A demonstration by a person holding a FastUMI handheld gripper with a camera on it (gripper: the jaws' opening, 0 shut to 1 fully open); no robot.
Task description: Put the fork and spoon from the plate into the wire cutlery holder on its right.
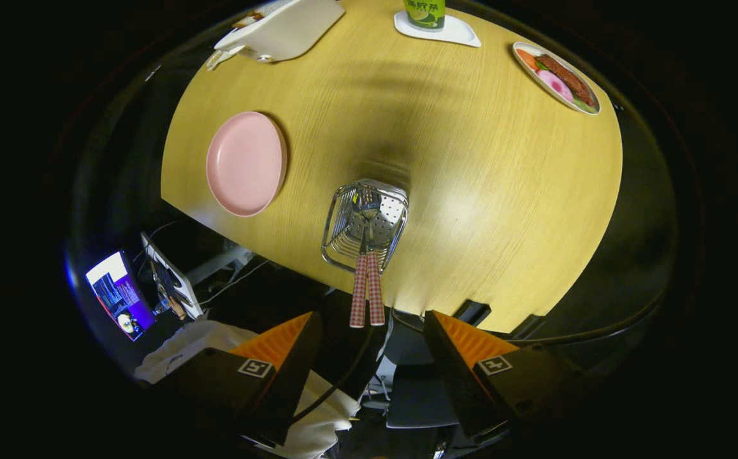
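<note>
My gripper (372,357) hangs above the near edge of the wooden table (484,191) with its fingers spread wide and nothing between them, so I am holding nothing at this point. Just ahead of the fingers stands the wire cutlery holder (365,224), close to the table's near edge, and both pieces of cutlery are already in it: two checked handles (367,290) lie side by side, touching or nearly so, leaning out over the holder's near rim toward me, while the working ends rest down inside the basket. I can make out the spoon (369,205) by its bowl at the bottom of the holder; the fork's head is lost among the wires, so I only judge it is there from the second handle. The handles tip outward, I think, because the holder is shallow and the long handles overhang it. To the holder's left sits the pink plate (246,163), bare, with nothing lying on it (which fits the cutlery having gone across). By my reading the task is as good as done, and the open fingers sit short of the handle ends, not touching them, so a plain retreat should disturb nothing.
</note>
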